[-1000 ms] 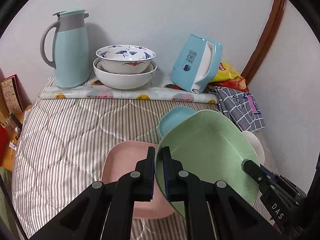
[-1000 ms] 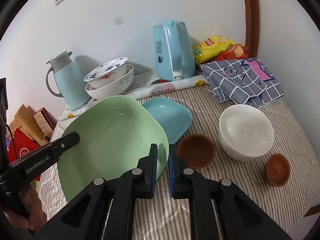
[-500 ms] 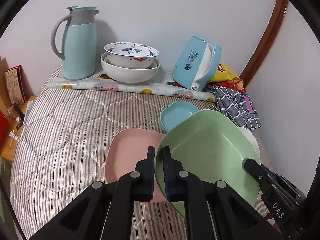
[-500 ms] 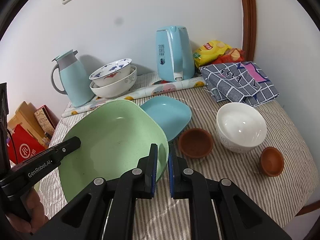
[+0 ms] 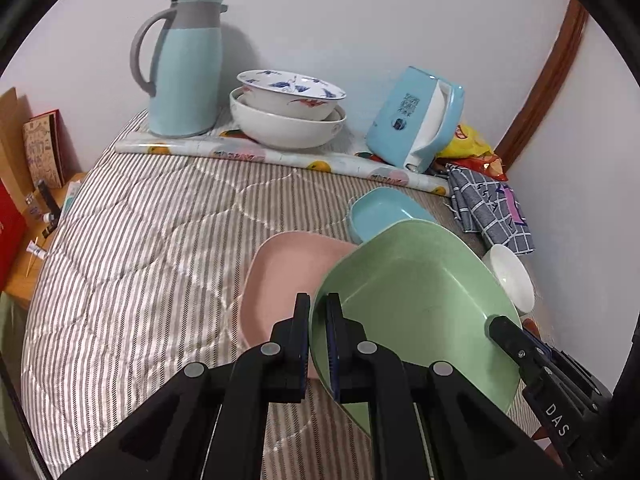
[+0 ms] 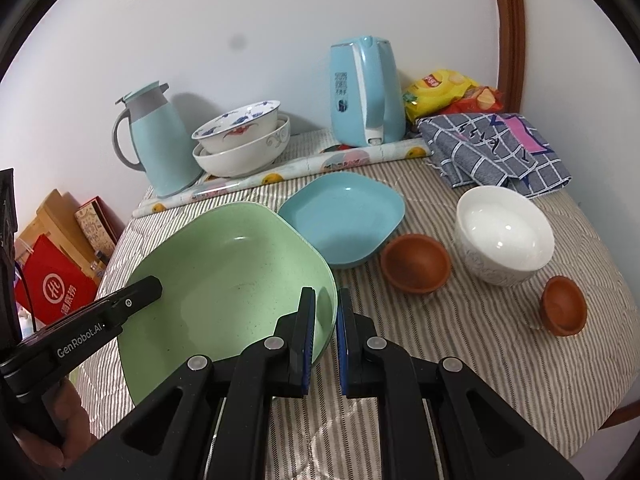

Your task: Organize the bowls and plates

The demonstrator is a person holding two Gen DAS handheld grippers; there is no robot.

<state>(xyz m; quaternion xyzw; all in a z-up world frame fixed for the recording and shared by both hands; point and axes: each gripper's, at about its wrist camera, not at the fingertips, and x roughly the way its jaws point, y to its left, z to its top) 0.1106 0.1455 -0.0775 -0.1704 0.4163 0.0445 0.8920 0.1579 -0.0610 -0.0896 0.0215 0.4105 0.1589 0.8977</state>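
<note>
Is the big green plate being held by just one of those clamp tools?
No: the green plate is pinched on opposite rims by both tools, the right gripper at one edge and the left gripper at the other.

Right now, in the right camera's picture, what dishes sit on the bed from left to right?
Green plate → blue plate → big brown bowl → white bowl → small brown bowl.

Three square plates (image 5: 416, 304), five bowls (image 6: 504, 232), perhaps; two jugs (image 6: 366, 88).
</note>
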